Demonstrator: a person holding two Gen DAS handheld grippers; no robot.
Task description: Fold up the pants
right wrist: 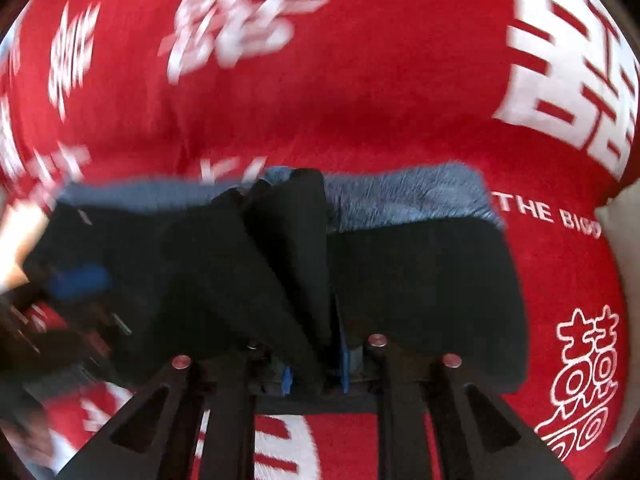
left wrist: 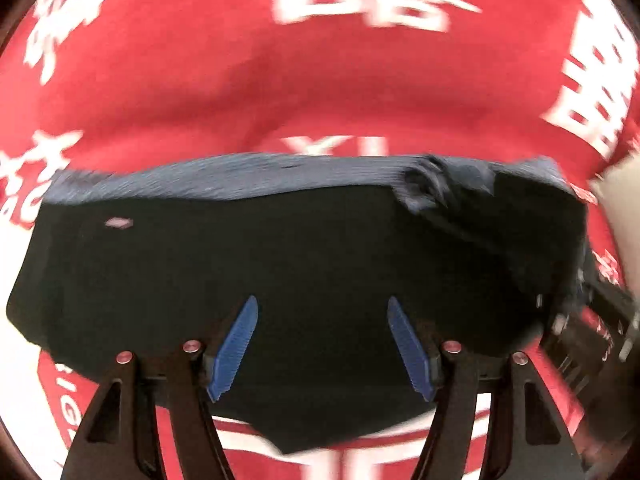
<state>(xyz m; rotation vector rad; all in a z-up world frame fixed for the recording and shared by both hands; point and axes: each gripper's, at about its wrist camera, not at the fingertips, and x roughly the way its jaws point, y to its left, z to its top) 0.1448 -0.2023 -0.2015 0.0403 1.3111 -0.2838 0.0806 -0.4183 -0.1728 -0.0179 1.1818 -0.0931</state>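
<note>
Black pants [left wrist: 280, 260] with a blue fleecy lining [left wrist: 220, 180] along their far edge lie folded on a red blanket. My left gripper [left wrist: 322, 304] hangs just above the black cloth, open, its blue pads [left wrist: 236, 348] wide apart and holding nothing. In the right wrist view the same pants [right wrist: 420, 280] fill the middle, lining [right wrist: 400, 196] at the back. My right gripper [right wrist: 314, 360] is shut on a raised fold of the black cloth [right wrist: 292, 248], which runs between its narrow-set blue pads [right wrist: 342, 356]. The left gripper [right wrist: 80, 280] shows blurred at the far left.
The red blanket [left wrist: 320, 80] with large white characters [right wrist: 560, 60] spreads under and beyond the pants on all sides. A pale cream object [right wrist: 618, 216] sits at the right edge. The right gripper's dark body [left wrist: 592, 320] is blurred at the left view's right edge.
</note>
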